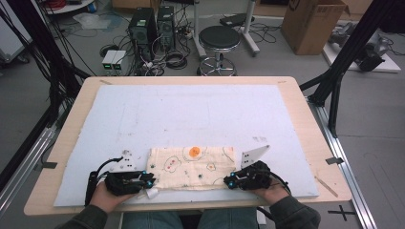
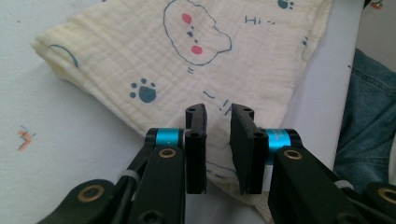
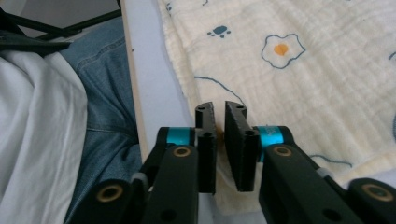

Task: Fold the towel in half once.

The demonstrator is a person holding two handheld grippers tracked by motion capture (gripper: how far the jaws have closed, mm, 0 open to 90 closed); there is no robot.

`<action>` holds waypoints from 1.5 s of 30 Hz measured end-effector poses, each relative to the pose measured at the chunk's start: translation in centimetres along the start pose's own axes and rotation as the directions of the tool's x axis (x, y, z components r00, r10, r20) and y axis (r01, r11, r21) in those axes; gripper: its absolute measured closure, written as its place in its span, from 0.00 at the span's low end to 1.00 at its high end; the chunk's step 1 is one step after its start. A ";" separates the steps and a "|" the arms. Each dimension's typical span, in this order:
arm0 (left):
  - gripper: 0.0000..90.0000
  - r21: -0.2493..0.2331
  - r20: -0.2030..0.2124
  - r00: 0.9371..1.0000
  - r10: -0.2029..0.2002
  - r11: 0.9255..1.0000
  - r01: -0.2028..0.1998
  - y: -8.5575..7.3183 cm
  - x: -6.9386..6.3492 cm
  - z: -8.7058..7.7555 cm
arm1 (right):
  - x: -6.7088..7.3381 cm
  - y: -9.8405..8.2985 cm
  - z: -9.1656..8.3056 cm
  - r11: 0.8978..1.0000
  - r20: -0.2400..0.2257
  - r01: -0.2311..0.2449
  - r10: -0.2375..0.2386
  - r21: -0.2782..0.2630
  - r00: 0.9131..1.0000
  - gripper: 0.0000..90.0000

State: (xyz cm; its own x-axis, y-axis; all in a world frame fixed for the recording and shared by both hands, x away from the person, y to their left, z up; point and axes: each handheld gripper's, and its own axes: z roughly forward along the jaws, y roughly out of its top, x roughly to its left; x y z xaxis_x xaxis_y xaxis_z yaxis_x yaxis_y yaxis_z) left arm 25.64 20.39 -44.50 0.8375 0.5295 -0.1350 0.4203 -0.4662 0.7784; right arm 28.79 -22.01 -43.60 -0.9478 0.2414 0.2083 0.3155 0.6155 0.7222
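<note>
Both sets of fingers are nearly shut. My left gripper pinches the near left corner of the folded cloth; my right gripper pinches the near right corner. Cloth lies flat on the white mat at the table's near edge.

Beyond my bench with its pale blue mat I see a black stool, two computer towers and a cardboard box.
</note>
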 end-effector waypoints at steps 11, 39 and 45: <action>0.81 0.000 0.006 1.000 -0.001 1.000 0.001 0.0 0.1 0.0 | 0.4 0.4 -0.9 0.999 0.012 0.001 -0.001 -0.044 1.000 0.97; 0.73 -0.010 0.005 0.999 0.053 0.999 -0.053 0.6 -0.8 0.2 | -0.9 0.2 0.4 0.999 0.018 -0.038 0.038 -0.009 0.999 0.83; 0.74 0.013 -0.001 0.998 0.057 0.998 -0.057 0.1 -0.6 0.0 | -0.4 -0.6 0.1 1.000 0.056 -0.013 0.013 0.007 0.998 0.80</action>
State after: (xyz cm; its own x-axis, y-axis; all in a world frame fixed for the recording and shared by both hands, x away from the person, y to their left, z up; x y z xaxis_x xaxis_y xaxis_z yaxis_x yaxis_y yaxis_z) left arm 25.21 20.00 -44.38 0.8598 0.5027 -0.0899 0.3765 -0.5051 0.7766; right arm 28.99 -22.39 -44.17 -0.9395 0.2911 0.1805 0.3285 0.6173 0.7149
